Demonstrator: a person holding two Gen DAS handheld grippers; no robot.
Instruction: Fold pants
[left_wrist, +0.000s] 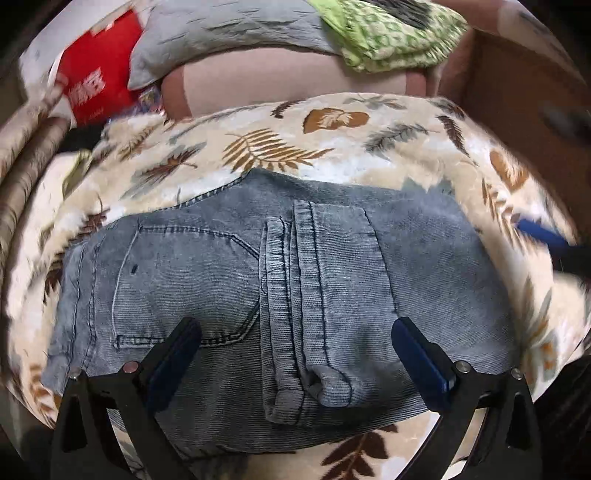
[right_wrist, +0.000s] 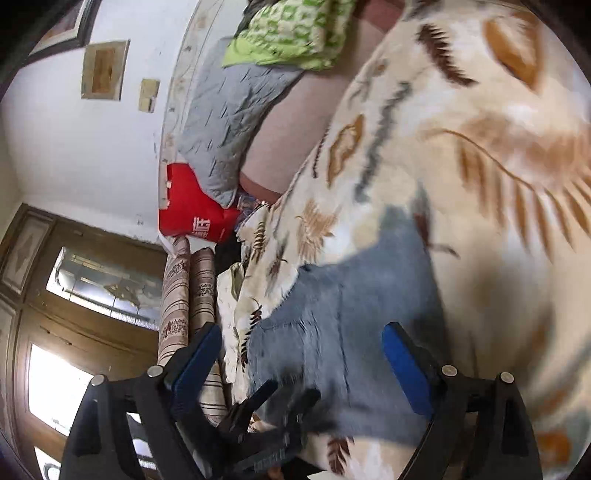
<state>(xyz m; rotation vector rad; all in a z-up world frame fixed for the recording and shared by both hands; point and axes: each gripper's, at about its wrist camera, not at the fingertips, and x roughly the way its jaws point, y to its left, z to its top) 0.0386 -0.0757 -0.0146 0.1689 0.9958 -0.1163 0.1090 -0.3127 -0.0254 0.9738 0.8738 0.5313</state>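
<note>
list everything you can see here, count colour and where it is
jeans: one, faded blue-grey, folded, flat on the blanket in front of both grippers
blanket: one, cream with brown and grey leaves, spread under the jeans
pillow: one, grey, beyond the blanket
cloth: one, green and white patterned, on the pillow's right end
bag: one, red with white lettering, left of the pillow
rolled fabric: two rolls, beige striped, beside the blanket's edge
frames: several, on the white wall
door: one, brown wood with glass panes
left gripper: one, black with blue pads, jaws wide, nothing held
right gripper: one, same colours, jaws wide, nothing held
</note>
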